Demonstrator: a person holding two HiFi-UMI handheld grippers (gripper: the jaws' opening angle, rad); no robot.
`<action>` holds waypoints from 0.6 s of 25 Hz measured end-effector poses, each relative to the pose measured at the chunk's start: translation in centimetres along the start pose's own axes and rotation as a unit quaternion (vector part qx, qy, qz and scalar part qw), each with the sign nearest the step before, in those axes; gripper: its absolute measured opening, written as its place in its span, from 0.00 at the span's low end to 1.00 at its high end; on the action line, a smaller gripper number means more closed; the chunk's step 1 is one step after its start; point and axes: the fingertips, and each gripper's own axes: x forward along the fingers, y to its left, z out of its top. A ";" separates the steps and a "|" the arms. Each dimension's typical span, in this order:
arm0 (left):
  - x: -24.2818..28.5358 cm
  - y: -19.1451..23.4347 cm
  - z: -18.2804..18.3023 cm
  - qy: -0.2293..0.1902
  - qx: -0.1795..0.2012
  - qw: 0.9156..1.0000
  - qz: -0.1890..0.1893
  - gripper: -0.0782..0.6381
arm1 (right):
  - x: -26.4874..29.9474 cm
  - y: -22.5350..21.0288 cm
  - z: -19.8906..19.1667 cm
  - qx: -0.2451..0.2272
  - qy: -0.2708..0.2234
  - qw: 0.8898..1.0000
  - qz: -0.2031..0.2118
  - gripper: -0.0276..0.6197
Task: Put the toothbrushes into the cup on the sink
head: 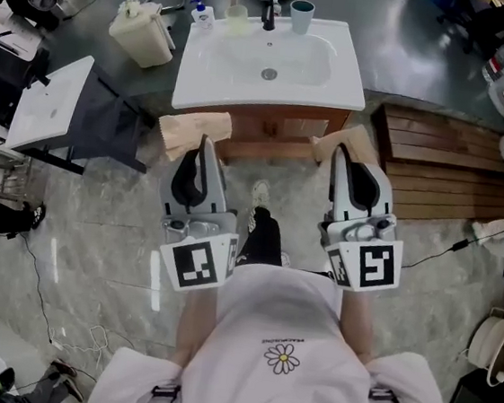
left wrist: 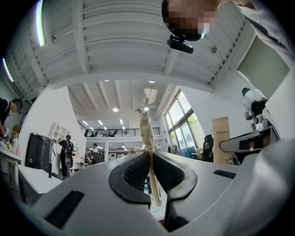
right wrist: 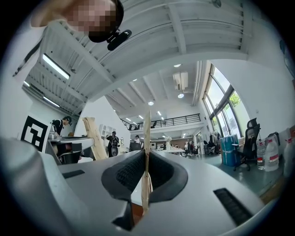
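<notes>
I am seeing a beige jug (head: 143, 35) standing near a white table (head: 51, 99), and a slatted wooden platform (head: 446, 164) lying well apart at right.

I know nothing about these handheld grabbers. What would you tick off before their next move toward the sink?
1. Left gripper free for a toothbrush: not ok, its fingers are shut on a tan paper piece.
2. Right gripper free: not ok, shut on a second tan paper piece.
3. Teal cup upright at the back of the white ceramic sink: ok.
4. Toothbrushes located: cannot tell, none can be made out.
5. Sink straight ahead of the person: ok.
</notes>
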 end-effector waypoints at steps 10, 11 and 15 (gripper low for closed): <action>13.0 1.1 -3.8 -0.017 -0.010 1.000 -0.024 0.16 | 10.9 -5.0 -2.6 -0.007 0.001 1.000 -0.010 0.07; 14.7 1.5 -4.1 -0.019 -0.011 0.999 -0.026 0.16 | 12.6 -5.7 -2.7 -0.007 -0.001 1.000 -0.013 0.07; 21.8 3.9 -5.8 -0.015 -0.037 0.999 -0.024 0.16 | 20.2 -7.7 -3.2 -0.012 0.002 1.000 -0.019 0.07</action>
